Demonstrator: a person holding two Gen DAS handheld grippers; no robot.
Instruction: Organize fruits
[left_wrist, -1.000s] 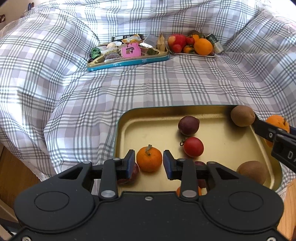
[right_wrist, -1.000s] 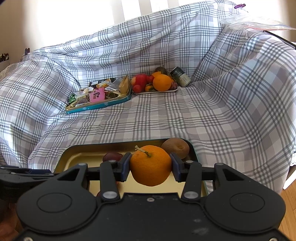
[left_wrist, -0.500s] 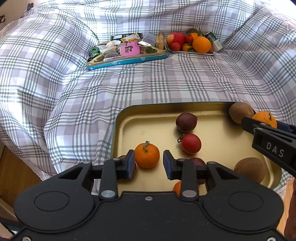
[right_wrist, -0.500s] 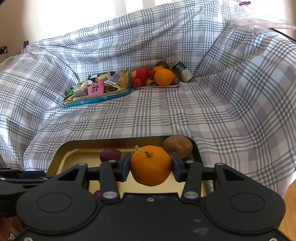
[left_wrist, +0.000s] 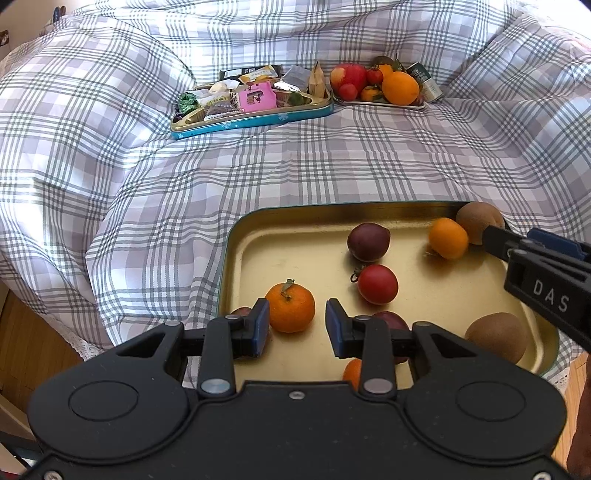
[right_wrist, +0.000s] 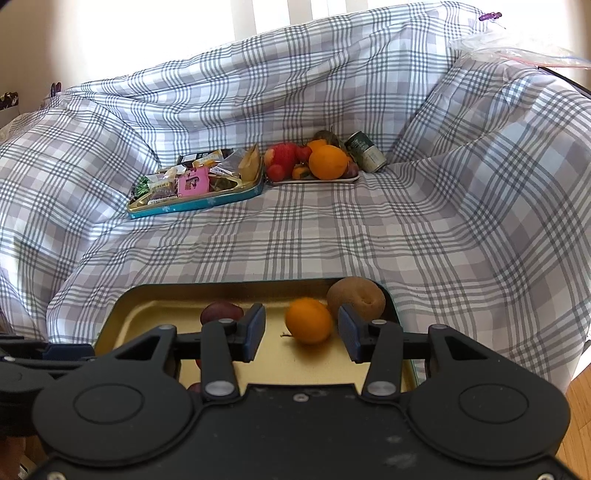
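grey-and-white checked cloth is draped over a deep, soft seat with high padded sides, a bright window behind it and wooden floor showing at the near corners. at the near edge of the seat sits a gold tin tray, which seems to be where the loose fruit is being gathered.

the right claw hangs low over the tray's far right corner with its pads apart and clamped on nothing. a small orange lies on the tray floor just past them, slightly blurred, right beside a kiwi. that corner looks like a sensible resting place, since the tray wall and the kiwi would stop a round fruit rolling.

the left claw is angled down over the tray's near left part. its pads are also apart, with a stemmed mandarin lying on the tray beyond the gap, not gripped; it reads as the likely next pick. a dark plum, a red tomato and a second kiwi lie scattered on the tray.

well apart, at the far back of the seat, a blue tin of snack packets sits left of a plate of fruit and a can.
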